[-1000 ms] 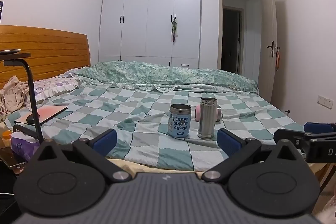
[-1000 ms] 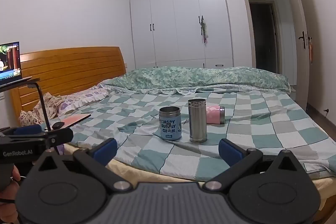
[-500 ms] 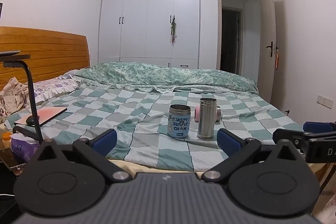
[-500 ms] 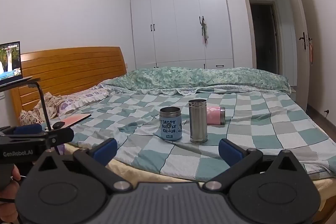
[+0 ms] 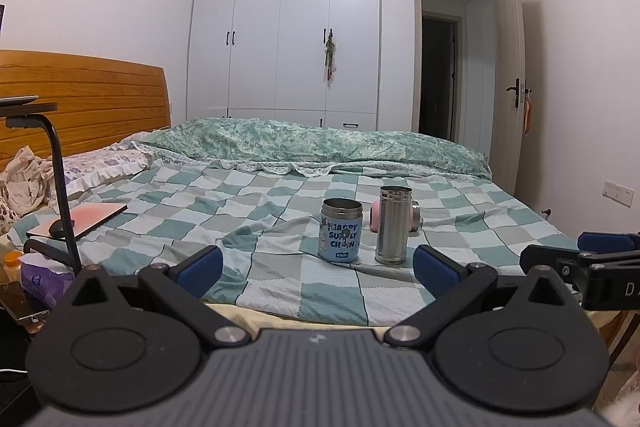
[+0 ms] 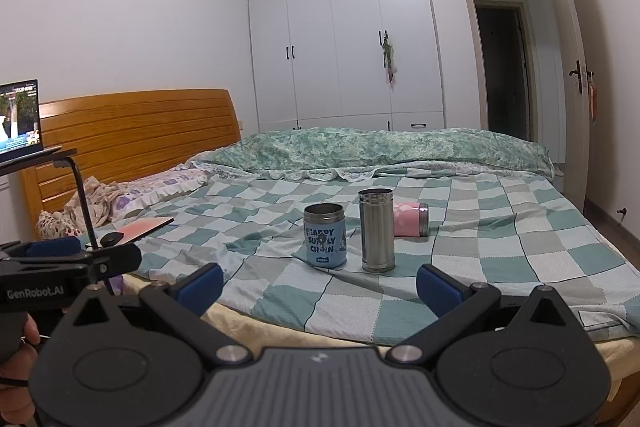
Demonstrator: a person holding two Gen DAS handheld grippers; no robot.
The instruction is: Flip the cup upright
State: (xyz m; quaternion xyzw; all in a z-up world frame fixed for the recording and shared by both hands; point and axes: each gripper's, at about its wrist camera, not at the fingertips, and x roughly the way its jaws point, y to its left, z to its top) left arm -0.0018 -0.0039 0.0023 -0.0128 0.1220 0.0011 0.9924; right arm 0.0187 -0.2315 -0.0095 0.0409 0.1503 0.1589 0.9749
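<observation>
Three cups, left wrist view: the blue cup (image 5: 340, 229) and the steel cup (image 5: 393, 225) stand upright on the bed (image 5: 264, 259); the pink cup (image 5: 377, 214) lies on its side, mostly hidden behind the steel one.
Left gripper (image 5: 316, 265): fingers spread wide, holding nothing, hanging before the bed edge, well apart from the cups.
Right gripper, same view (image 5: 576, 253): only a part shows at the right edge.
Right wrist view, pink cup (image 6: 411, 219): lying sideways just behind and to the right of the steel cup (image 6: 377, 230), the blue cup (image 6: 325, 235) beside it.
Right gripper (image 6: 318, 285): fingers also wide and empty.
Progress: nothing done yet, I judge; approach, grasp and turning are all left.
In the way: the steel cup blocks a straight path; coming from the right looks freer.
Around: laptop (image 6: 20, 121) on a stand, headboard (image 6: 136, 135).
</observation>
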